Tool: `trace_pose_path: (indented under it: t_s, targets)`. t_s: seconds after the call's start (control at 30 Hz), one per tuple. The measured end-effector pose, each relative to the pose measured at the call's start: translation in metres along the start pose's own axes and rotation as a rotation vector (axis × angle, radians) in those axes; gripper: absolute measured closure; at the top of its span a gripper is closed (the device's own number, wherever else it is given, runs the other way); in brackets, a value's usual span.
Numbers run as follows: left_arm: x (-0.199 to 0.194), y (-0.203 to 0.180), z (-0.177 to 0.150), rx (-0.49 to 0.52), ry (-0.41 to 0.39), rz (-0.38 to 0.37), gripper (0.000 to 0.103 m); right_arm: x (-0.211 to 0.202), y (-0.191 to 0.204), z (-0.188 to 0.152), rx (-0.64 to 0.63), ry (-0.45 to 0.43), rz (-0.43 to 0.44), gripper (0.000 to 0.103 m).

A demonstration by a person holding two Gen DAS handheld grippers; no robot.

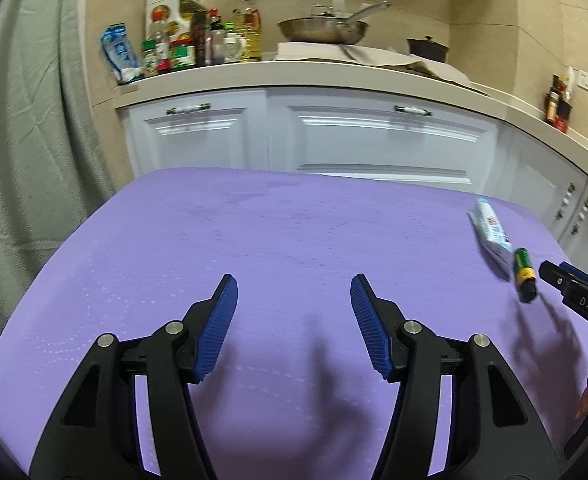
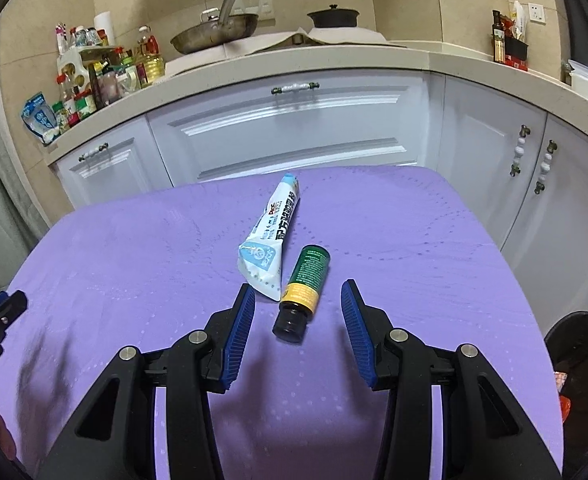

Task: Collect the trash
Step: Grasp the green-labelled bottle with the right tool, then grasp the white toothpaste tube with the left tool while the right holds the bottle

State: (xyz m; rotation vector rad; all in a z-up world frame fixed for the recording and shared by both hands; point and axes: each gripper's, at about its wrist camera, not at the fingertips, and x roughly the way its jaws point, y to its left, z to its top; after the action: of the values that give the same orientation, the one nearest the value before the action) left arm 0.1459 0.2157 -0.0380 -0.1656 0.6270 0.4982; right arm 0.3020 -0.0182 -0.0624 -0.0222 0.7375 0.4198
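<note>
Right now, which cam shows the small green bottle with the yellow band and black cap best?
Right wrist view: the small green bottle lies centred and sharp on the purple mat, beside the white tube, its label visible. The left wrist view shows it small and blurred near the right edge.

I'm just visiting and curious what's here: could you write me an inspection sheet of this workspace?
Surface: purple cloth covering the table.
Job's things: white squeezed tube and small green bottle, lying side by side; black bin at the table's right edge.
Clutter: nothing seen on the cloth.
Grippers: left tongs open over bare cloth; right tongs open, bottle's cap end between them, untouched.
Cables: nothing seen.
Surroundings: white cabinets, counter with bottles, frying pan, black pot.
</note>
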Motion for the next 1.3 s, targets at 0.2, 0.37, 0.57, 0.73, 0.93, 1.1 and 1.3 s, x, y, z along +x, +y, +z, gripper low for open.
trace_pose_path:
  t_s: [0.2,0.37,0.57,0.73,0.93,1.1,1.3]
  targets:
    - [0.007,0.017,0.002,-0.020,0.011,0.016,0.046,0.016,0.001,0.002,0.000,0.043,-0.027,0.058]
    - [0.013,0.022,0.001,-0.030,0.022,0.010,0.046,0.027,0.001,0.004,0.008,0.077,-0.043,0.061]
    - [0.015,0.014,0.003,-0.027,0.024,-0.021,0.045,0.034,-0.005,0.005,0.027,0.110,-0.017,0.076]
    - [0.016,-0.006,0.002,-0.003,0.030,-0.063,0.045,0.029,-0.010,0.004,0.025,0.095,-0.028,0.077]
    - [0.015,-0.042,0.000,0.039,0.035,-0.123,0.045,0.016,-0.027,0.004,0.033,0.069,-0.049,0.077]
    - [0.015,-0.073,0.000,0.071,0.044,-0.170,0.045,0.006,-0.045,0.000,0.048,0.052,-0.067,0.077]
    - [0.020,-0.112,0.003,0.111,0.054,-0.211,0.045,-0.002,-0.068,-0.002,0.082,0.035,-0.078,0.078]
